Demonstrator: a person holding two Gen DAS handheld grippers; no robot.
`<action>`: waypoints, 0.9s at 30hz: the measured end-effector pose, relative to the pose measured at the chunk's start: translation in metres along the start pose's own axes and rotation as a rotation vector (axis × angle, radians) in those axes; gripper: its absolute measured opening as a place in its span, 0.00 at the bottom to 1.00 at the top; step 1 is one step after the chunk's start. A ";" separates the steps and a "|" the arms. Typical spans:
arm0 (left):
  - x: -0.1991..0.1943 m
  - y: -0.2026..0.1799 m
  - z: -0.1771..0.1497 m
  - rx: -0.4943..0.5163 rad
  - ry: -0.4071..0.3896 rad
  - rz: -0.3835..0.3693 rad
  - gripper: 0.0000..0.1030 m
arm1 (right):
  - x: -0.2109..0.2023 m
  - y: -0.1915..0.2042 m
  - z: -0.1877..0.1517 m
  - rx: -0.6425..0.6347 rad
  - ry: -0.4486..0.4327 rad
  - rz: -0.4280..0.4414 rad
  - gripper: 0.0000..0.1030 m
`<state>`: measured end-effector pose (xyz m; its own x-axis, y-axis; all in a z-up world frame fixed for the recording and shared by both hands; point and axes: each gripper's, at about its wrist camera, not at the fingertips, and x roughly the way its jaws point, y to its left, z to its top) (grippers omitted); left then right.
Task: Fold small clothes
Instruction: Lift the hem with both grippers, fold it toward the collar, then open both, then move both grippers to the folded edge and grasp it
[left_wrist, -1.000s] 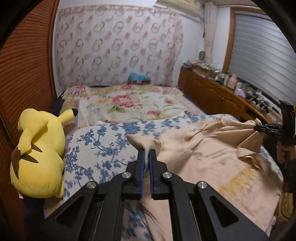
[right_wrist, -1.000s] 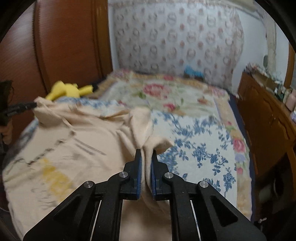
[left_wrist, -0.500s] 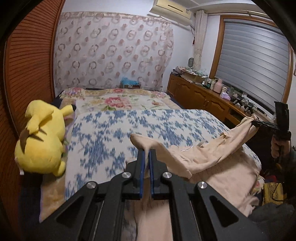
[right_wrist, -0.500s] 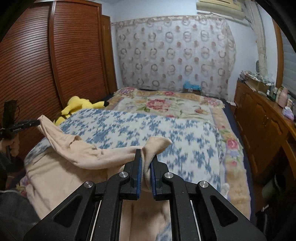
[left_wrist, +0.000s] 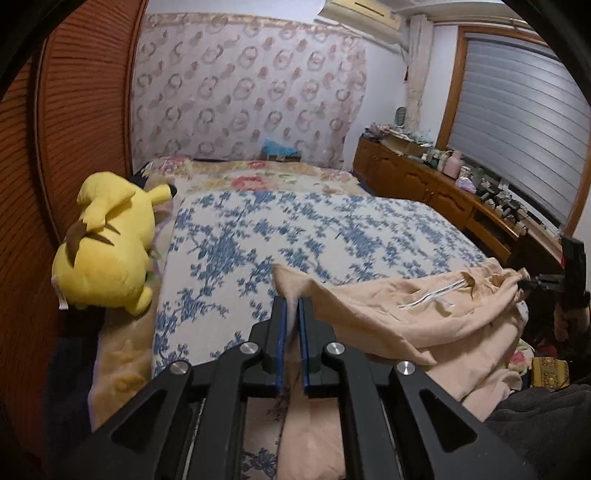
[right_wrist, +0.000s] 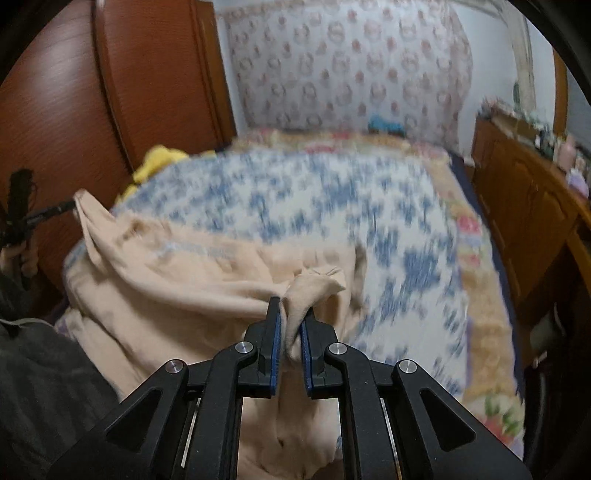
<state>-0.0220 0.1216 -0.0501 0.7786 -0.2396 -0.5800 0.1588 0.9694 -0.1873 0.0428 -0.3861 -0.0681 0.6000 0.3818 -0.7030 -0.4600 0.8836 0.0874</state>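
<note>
A peach-coloured garment (left_wrist: 424, 314) is held stretched across the near end of a bed, one corner pinched in each of two handheld grippers. In the left wrist view, the left gripper (left_wrist: 290, 306) is seen with its blue-padded fingers (left_wrist: 280, 332) pressed nearly together on a bunched corner of the cloth, which rises in a small peak just beyond the tips. In the right wrist view, the right gripper (right_wrist: 291, 317) is shown clamped on the opposite corner, a knot of fabric squeezed between its pads and spilling out beyond them. The rest of the garment is draped in loose folds over the blue floral bedspread (left_wrist: 314, 229), its lower part hanging off the near edge towards the person holding the tools. A white printed stripe (left_wrist: 432, 295) is visible near the fabric's upper edge. A yellow plush toy (left_wrist: 107, 247) is lying at the left side of the bed, well apart from the cloth, and a wooden sideboard (left_wrist: 424, 181) runs along the right wall.

The step in hand is judged to be the spreading or first fold: the garment is gripped at two corners but is not yet laid flat, and no neat fold is visible. The right view is blurred, so fine creases cannot be made out. For the next move, both corners would need to be carried together and at equal tension out over the bedspread, so that the cloth is laid smooth before either grip is eased.
</note>
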 end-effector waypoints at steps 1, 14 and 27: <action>0.000 0.001 0.000 0.000 -0.002 0.010 0.04 | 0.005 0.000 -0.005 -0.001 0.013 -0.008 0.07; 0.018 0.007 0.018 0.029 0.003 0.075 0.43 | -0.004 -0.005 0.003 -0.016 -0.032 -0.089 0.41; 0.092 0.003 0.029 0.067 0.153 0.072 0.55 | 0.047 -0.032 0.030 -0.006 0.015 -0.081 0.51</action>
<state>0.0682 0.1038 -0.0812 0.6885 -0.1700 -0.7051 0.1505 0.9845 -0.0905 0.1055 -0.3879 -0.0828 0.6255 0.3047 -0.7183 -0.4143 0.9098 0.0251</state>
